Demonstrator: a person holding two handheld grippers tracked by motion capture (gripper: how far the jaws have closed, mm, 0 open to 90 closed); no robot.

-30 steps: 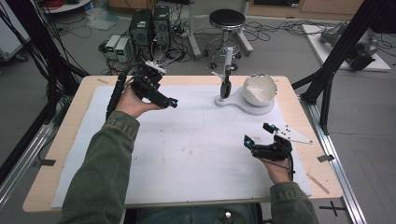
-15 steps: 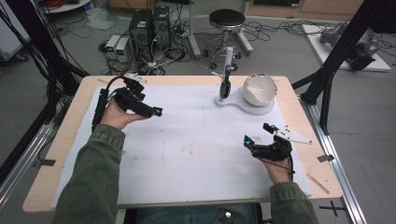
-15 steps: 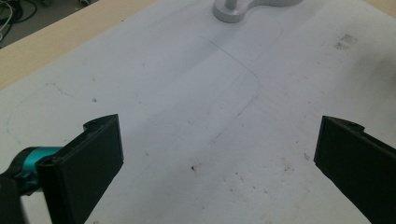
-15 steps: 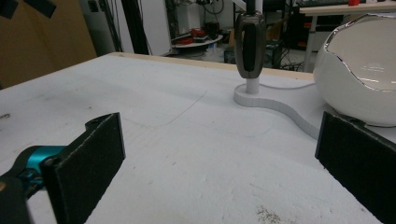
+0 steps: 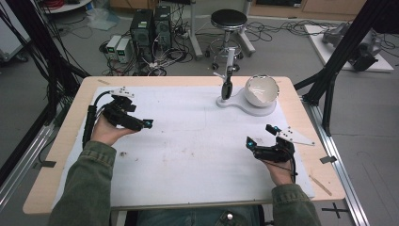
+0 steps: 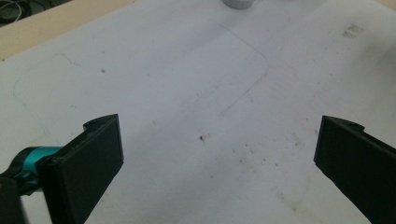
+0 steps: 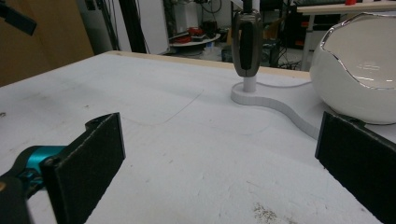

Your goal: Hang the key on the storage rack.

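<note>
No brand or label is readable anywhere; a small dark printed mark on the white sheet (image 6: 351, 31) in the left gripper view is too blurred to make out. The one container is the white bowl (image 5: 261, 89), tilted so its opening shows; its glossy inside looks empty in the right gripper view. It rests on the wide end of a flat white base (image 5: 254, 108) at the far right of the counter (image 5: 70, 141). On the narrow end of that base, just left of the bowl, a dark handled tool (image 5: 227, 87) stands upright on a short post. Your left gripper (image 5: 141, 123) sits well to the left of the bowl, above the sheet; its jaws stand wide apart and hold nothing, with only stained sheet between them. Your right gripper (image 5: 259, 136) sits on the near side of the bowl, pointing toward it; its jaws are likewise spread wide and hold nothing, clear of both bowl and base.
</note>
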